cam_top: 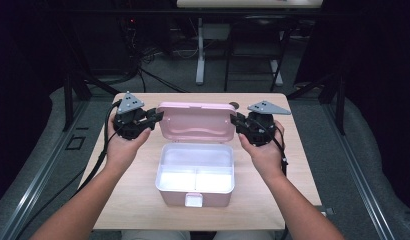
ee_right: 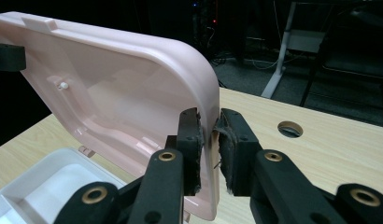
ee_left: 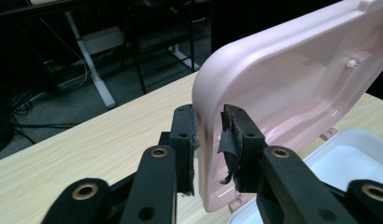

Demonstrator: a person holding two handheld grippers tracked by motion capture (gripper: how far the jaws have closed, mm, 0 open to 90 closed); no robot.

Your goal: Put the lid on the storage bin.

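A pink box (cam_top: 169, 198) stands in the middle of the table with its lid (cam_top: 195, 120) swung up and a white divided tray (cam_top: 195, 167) inside. My left gripper (cam_top: 158, 117) straddles the lid's left edge. In the left gripper view the lid (ee_left: 292, 88) rim sits between the jaws of the gripper (ee_left: 209, 135), with the pads (ee_left: 231, 135) only loosely against it. My right gripper (cam_top: 234, 120) is at the lid's right edge. In the right gripper view this gripper (ee_right: 209, 140) is shut on the lid (ee_right: 119, 88) rim, both pads pressed against it.
The wooden table (cam_top: 123, 200) has a round cable hole (ee_right: 290, 129) behind the right gripper. A white latch (cam_top: 193, 200) sits on the box's front wall. Desk legs and cables (cam_top: 200, 55) stand on the dark floor beyond the table.
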